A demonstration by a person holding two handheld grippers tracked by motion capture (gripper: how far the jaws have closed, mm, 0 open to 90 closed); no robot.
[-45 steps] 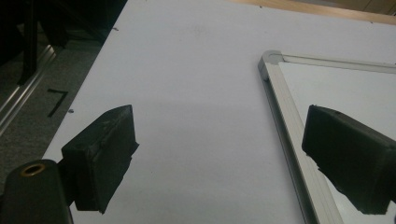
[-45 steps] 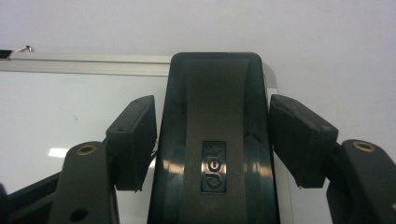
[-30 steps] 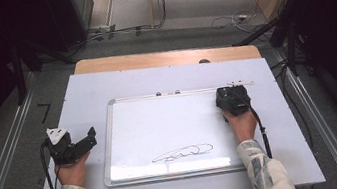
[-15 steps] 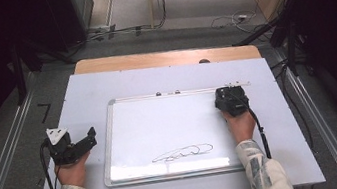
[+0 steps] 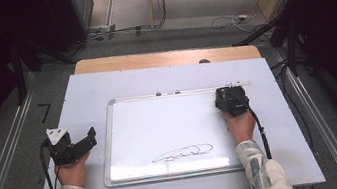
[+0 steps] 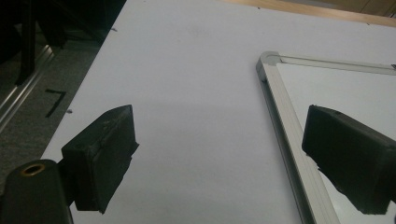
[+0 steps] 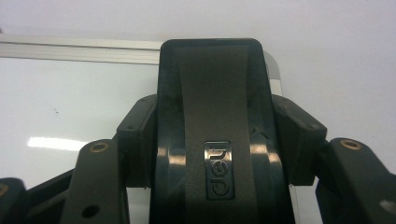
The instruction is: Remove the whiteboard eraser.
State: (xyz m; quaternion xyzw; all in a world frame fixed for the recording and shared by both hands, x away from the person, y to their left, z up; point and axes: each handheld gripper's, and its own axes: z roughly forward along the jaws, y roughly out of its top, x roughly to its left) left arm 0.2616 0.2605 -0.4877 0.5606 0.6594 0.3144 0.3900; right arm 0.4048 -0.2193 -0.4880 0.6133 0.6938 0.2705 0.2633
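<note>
At the whiteboard's (image 5: 162, 131) top right corner, right gripper (image 5: 230, 101) clamps a black eraser (image 7: 212, 135); left gripper (image 5: 75, 146) gapes open.

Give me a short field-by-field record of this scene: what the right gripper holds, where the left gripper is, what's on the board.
surface: table with a whiteboard lying flat on it
right gripper: at the whiteboard's far right corner, shut on a dark eraser
eraser: gripped on both sides by the pads, over the board's frame edge
left gripper: open, nothing between its pads, on the table beside the whiteboard's left edge
drawing: a black scribble near the board's near edge, not yet wiped
</note>
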